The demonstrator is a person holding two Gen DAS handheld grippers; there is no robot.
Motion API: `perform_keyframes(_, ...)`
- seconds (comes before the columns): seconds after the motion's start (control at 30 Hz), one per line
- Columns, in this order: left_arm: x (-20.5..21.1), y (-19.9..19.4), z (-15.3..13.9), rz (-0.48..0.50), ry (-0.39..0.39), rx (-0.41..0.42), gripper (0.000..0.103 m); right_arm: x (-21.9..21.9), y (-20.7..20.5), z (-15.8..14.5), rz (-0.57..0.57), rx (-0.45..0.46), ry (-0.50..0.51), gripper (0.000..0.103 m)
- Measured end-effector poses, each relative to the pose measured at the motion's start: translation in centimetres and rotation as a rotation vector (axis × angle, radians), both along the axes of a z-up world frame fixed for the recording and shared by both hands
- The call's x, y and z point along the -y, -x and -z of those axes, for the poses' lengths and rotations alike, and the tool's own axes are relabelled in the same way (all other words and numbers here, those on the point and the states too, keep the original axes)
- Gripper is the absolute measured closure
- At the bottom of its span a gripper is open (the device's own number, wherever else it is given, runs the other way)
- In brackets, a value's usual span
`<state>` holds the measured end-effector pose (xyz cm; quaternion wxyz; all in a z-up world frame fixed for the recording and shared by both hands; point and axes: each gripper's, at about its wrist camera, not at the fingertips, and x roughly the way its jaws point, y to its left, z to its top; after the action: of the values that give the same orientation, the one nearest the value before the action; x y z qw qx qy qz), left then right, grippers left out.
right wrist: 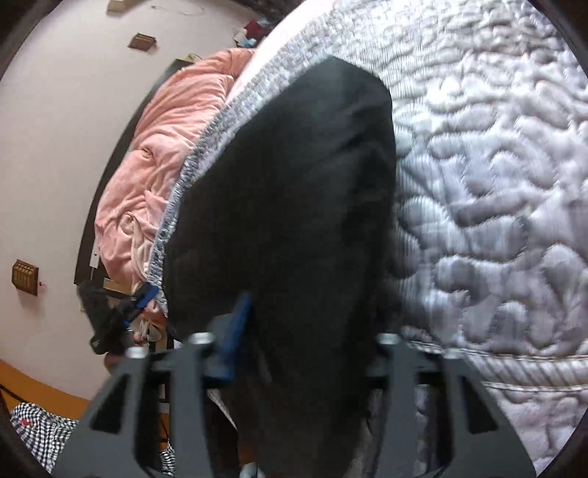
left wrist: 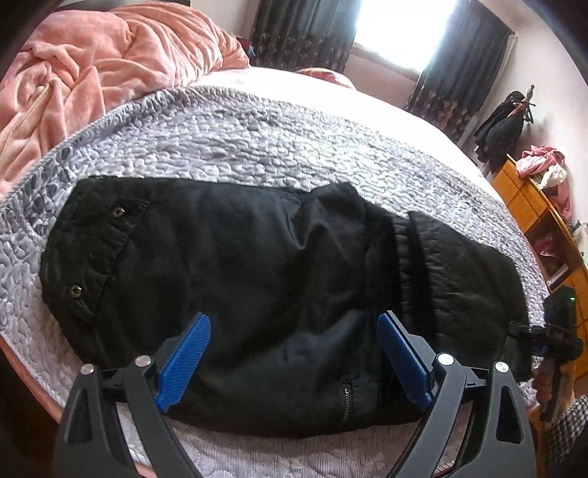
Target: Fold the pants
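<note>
The black pants (left wrist: pixel 257 286) lie folded into a thick bundle on the grey quilted cover (left wrist: pixel 228 139), snap buttons at the left, a zipper at the front. My left gripper (left wrist: pixel 294 353) is open, its blue pads straddling the bundle's near edge. In the right wrist view the pants (right wrist: pixel 294 206) fill the middle. My right gripper (right wrist: pixel 312 331) is wide open around the bundle's end; its right finger is hidden behind the cloth. The right gripper also shows in the left wrist view (left wrist: pixel 529 331) at the bundle's right end.
A crumpled pink blanket (left wrist: pixel 92 73) lies at the bed's far left. A wooden shelf unit (left wrist: pixel 544 220) with clothes stands to the right of the bed. Dark curtains (left wrist: pixel 301 33) frame a bright window behind. The bed's near edge (left wrist: pixel 257 459) is just below the pants.
</note>
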<state>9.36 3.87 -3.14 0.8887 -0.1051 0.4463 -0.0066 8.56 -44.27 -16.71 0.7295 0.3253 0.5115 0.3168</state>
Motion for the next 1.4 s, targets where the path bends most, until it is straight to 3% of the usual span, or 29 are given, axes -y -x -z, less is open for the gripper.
perform_keyframes(0.17,0.1,-0.8,1.4,-0.020,0.005,-0.032,0.010,1.5,0.6,-1.7,0.010,0.071,0.034,0.080)
perform_keyframes(0.3,0.2,-1.1,3.2,-0.029,-0.016,-0.070,0.010,3.2,1.9,-0.2,0.080,0.039,0.053,0.080)
perform_keyframes(0.37,0.2,-0.9,3.8,-0.032,-0.025,-0.081,0.010,2.9,2.0,0.4,0.093,0.016,0.052,0.078)
perform_keyframes(0.43,-0.1,-0.5,3.8,-0.029,-0.035,-0.083,0.010,2.8,2.2,0.2,0.104,0.000,0.087,0.069)
perform_keyframes(0.47,-0.5,-0.2,3.6,-0.033,-0.035,-0.086,0.010,2.4,2.1,-0.1,0.109,-0.007,0.124,0.060)
perform_keyframes(0.57,-2.2,0.7,2.6,-0.052,-0.022,-0.082,0.010,1.3,2.3,-2.1,0.134,0.005,0.283,0.043)
perform_keyframes(0.73,-7.5,2.6,1.1,-0.157,0.006,-0.110,0.010,0.0,4.1,-6.2,0.223,0.092,0.523,0.038)
perform_keyframes(0.9,-13.7,4.9,1.7,-0.311,0.067,-0.161,0.010,-5.6,6.2,-10.9,0.206,0.282,0.683,0.036)
perform_keyframes(1.03,-17.3,5.5,3.7,-0.387,0.253,-0.200,0.010,-9.6,6.3,-11.4,0.106,0.302,0.533,0.034)
perform_keyframes(1.13,-19.2,5.3,5.5,-0.446,0.367,-0.207,0.010,-12.8,5.4,-9.6,0.047,0.270,0.557,0.033)
perform_keyframes(1.3,-20.0,3.8,6.6,-0.471,0.396,-0.195,0.010,-15.9,4.8,-6.3,0.006,0.210,0.597,0.033)
perform_keyframes(1.4,-19.7,2.5,6.4,-0.459,0.415,-0.176,0.010,-14.9,4.3,-5.5,0.028,0.192,0.545,0.031)
